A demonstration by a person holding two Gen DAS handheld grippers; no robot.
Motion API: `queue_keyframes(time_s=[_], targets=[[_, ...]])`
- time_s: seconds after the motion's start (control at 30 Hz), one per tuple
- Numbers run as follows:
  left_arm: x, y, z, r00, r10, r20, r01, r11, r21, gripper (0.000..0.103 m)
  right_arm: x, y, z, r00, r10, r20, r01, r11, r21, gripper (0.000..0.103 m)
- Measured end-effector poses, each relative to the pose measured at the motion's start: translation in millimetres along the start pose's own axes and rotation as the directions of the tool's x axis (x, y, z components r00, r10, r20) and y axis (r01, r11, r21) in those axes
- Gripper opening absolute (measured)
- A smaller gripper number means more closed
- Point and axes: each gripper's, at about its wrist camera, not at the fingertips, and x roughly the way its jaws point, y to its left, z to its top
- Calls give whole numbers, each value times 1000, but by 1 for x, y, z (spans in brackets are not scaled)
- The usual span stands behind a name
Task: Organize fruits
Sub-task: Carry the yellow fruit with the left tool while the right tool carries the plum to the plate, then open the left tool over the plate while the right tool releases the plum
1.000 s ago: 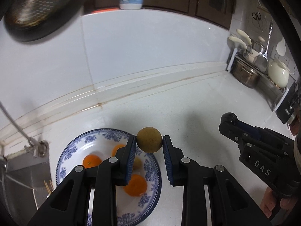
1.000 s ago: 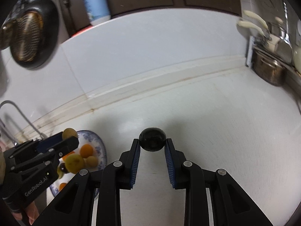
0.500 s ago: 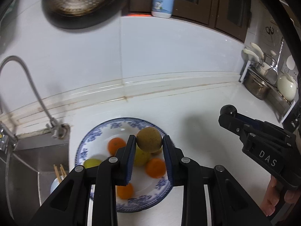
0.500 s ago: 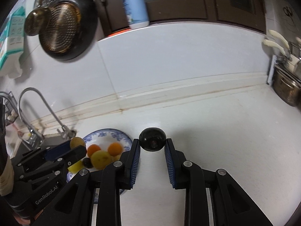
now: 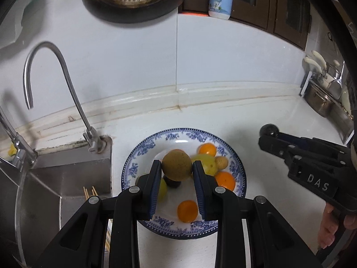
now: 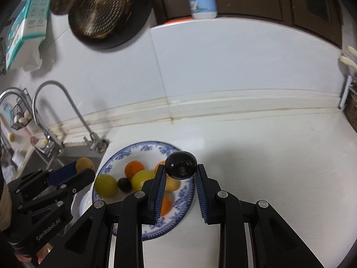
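Left tongs (image 5: 177, 167) pinch a speckled brown, perhaps kiwi-like, fruit (image 5: 177, 165).

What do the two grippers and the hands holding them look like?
Both grippers are black, with angular linkage arms, silver pivot screws and blue ribbed pads on the fingers. The right gripper bears white "DAS" lettering, the left gripper "GenRobot.AI". Bare fingertips show at the handles; no cables visible.

Both cameras look forward and down along their fingers toward the wall, close above the counter (image 5: 256, 120). The left one stands over the plate (image 5: 133, 156); the right one sees the same plate (image 6: 142, 147) from its right side.
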Motion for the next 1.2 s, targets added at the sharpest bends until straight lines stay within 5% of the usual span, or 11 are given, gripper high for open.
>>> queue_keyframes(time_s=[0.33,0.6,0.7,1.1,1.2], targets=[[19,-2,-15,990,-125,-63,128,991,44,28,23,21,-18,994,73,-75,-77,996,-45,28],[39,2,-20,979,-160,-124,166,986,36,29,39,25,-25,990,88,-108,-93,994,-49,28],[39,8,-19,975,-185,-120,188,982,17,42,40,27,-28,989,97,-116,-104,993,-52,28],[9,42,-34,998,-42,-55,38,996,-80,53,46,44,-35,981,123,-149,-135,988,-74,29],[1,46,-40,998,-37,-40,32,992,-119,54,44,45,-37,982,124,-141,-135,988,-72,45]])
